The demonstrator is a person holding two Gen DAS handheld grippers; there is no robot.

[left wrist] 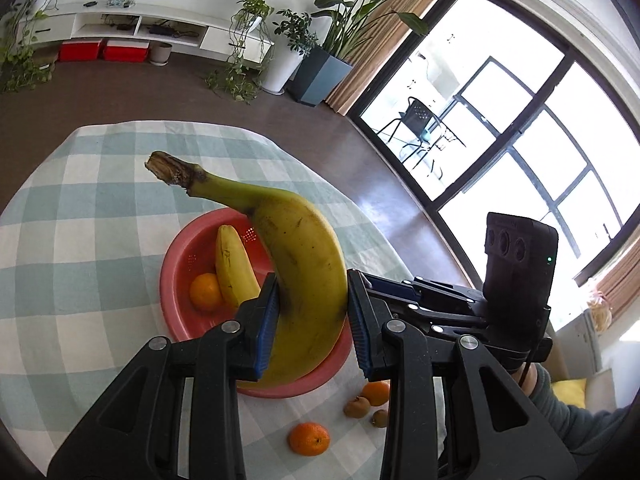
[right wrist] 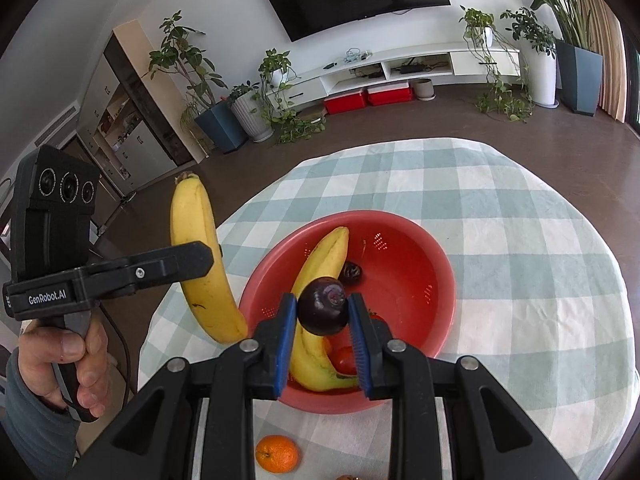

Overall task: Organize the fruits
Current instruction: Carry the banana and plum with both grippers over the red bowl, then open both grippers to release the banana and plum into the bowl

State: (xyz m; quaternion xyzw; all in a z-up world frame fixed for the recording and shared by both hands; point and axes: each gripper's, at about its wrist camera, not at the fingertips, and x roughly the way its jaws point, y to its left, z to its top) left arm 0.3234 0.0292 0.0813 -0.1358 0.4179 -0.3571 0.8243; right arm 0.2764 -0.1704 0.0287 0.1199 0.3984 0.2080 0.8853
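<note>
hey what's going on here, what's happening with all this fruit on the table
A person is sorting fruit into a red bowl on a checked tablecloth, using a handheld gripper in each hand. The left gripper is clamped on a banana held above the bowl, and the right gripper grips a dark purple fruit over it. The bowl already holds another banana and some small fruits. An orange and a few others are on the cloth.

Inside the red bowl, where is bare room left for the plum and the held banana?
Bare patch: the red bowl's far-right floor, beyond the dark fruit. Crowded: its near-left side, with a banana, tomato and orange.
</note>
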